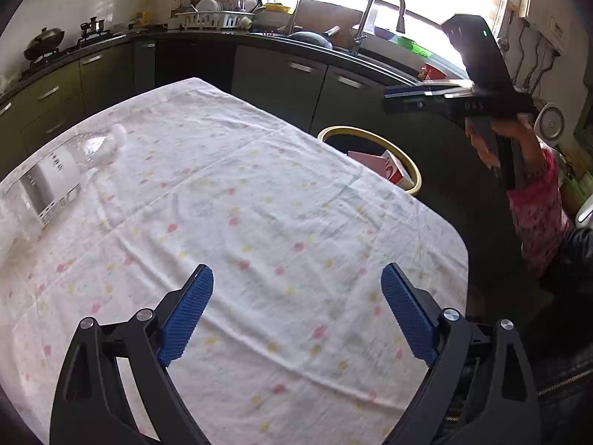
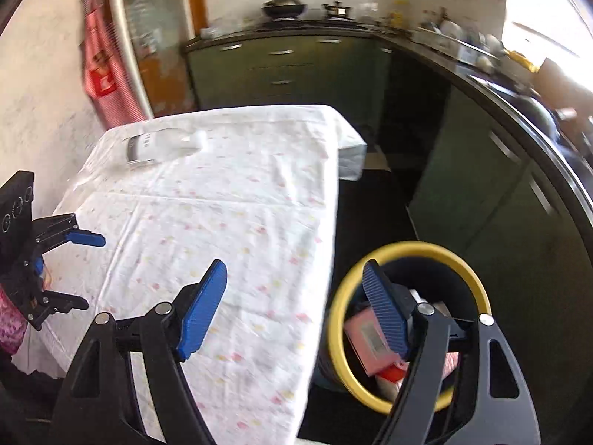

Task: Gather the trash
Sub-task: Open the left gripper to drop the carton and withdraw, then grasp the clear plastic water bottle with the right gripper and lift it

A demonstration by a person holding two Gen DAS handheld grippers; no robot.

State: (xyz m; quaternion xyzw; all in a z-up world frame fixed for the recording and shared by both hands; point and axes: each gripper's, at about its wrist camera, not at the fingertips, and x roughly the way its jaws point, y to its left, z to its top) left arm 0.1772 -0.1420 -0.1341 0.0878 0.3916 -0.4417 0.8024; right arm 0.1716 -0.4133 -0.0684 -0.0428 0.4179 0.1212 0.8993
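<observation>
A clear plastic bottle (image 1: 63, 170) with a white cap and label lies on its side on the table (image 1: 259, 244) at the far left; it also shows in the right wrist view (image 2: 159, 146). A yellow-rimmed trash bin (image 2: 407, 319) stands on the floor beside the table and holds a pink carton (image 2: 367, 341); the bin also shows in the left wrist view (image 1: 374, 155). My left gripper (image 1: 296, 311) is open and empty over the table's near part. My right gripper (image 2: 292, 307) is open and empty, raised above the table edge and bin.
The table wears a white cloth with small coloured dots. Dark kitchen cabinets (image 1: 281, 78) with a sink and faucet (image 1: 381, 11) run behind the table. A stove with a wok (image 2: 283, 9) is at the back. A red cloth (image 2: 103, 70) hangs by the wall.
</observation>
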